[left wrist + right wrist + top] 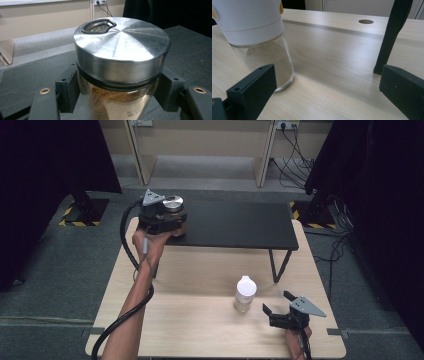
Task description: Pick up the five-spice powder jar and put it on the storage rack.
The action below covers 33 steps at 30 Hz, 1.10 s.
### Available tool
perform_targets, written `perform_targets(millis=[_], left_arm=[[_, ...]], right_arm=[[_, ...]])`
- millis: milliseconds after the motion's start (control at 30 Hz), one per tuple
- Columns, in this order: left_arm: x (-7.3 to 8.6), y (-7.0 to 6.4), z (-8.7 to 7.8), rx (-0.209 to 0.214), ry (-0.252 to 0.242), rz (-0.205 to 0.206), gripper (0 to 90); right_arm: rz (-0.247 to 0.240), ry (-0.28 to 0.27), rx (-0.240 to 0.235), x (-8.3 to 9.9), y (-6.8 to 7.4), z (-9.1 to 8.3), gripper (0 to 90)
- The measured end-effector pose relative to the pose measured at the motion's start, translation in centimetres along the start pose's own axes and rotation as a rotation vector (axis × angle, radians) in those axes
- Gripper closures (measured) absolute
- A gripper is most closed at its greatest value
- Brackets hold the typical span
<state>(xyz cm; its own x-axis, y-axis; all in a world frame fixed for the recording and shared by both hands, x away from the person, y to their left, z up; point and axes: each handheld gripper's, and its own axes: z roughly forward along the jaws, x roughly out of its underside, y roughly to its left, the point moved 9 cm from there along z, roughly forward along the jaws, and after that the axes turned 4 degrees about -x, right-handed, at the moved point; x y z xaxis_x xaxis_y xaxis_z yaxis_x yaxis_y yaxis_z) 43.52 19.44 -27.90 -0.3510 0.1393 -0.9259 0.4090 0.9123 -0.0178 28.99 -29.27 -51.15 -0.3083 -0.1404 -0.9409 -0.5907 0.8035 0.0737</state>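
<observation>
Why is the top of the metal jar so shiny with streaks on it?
In the left gripper view, light glares off the brushed steel lid, making bright streaks; in the right gripper view, the white-capped jar sits so near that it looks soft.

Pale wood bench [200, 285], grain running across. Round hole [366, 21] near far edge of top. Black shelf [235, 225] standing on bench's far half, on thin black legs [279, 265]; one leg [392, 35] close in right gripper view. Grey carpet floor [60, 265] all around. Black-and-yellow hazard tape [75, 222] at stand foot, left; same again at right [305, 220]. Dark curtains [45, 165] both sides. Beige wall panels [205, 140] at back, wall socket [287, 125] with black cables [295, 165] hanging to floor. More cables [340, 245] trailing right of bench.
</observation>
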Motion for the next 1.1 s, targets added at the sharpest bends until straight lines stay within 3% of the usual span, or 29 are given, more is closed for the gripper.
perform_targets(millis=[267,733,967,1100], left_arm=[[-0.1,-0.1,0.8,-0.043,-0.008,0.011,31.1],[0.3,-0.4,2.0,-0.06,-0.013,0.012,31.0],[1.1,-0.4,2.1,-0.07,-0.052,-0.001,30.3],[1.1,-0.1,2.0,-0.079,-0.067,-0.029,9.0]], right_arm=[[0.002,-0.001,-0.004,0.0,0.0,0.0,1.1],[0.007,-0.004,-0.009,0.0,-0.1,0.0,1.1],[0.006,-0.004,-0.009,0.0,-0.1,0.0,1.1],[0.005,-0.003,-0.008,0.0,-0.1,0.0,1.1]])
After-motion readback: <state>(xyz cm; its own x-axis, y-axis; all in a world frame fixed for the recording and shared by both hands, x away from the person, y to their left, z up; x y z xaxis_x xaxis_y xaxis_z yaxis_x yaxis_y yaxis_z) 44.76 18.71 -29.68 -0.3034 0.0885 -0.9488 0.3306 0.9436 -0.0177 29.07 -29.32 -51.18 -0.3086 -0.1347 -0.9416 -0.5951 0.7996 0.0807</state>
